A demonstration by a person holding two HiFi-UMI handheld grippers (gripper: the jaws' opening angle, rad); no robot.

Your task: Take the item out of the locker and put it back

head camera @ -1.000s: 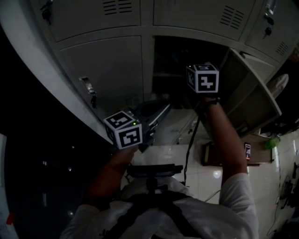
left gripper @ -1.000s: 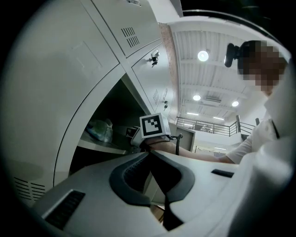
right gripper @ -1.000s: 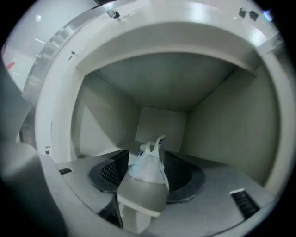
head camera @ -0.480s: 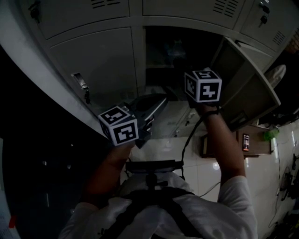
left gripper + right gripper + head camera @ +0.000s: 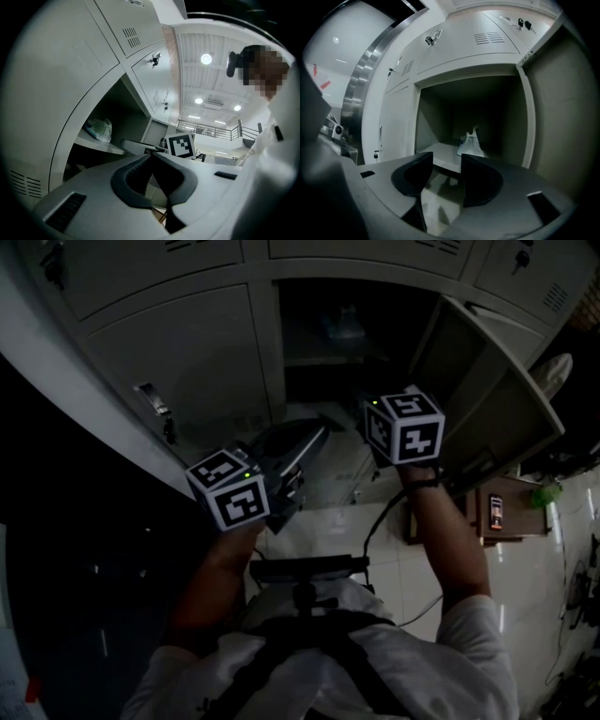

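right gripper (image 5: 446,163) has sunk before the open locker (image 5: 432,117), empty jaws narrowing; left gripper (image 5: 151,154) closed.

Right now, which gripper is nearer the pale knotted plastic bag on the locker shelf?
Right. The right gripper faces the plastic bag head-on, empty jaws just closing; the left gripper sits aside by the closed door, bag to its left.

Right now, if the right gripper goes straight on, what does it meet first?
Likely the white bag on the locker shelf, though depth is unclear. The right gripper has just been closing its jaws, and nothing is between them.
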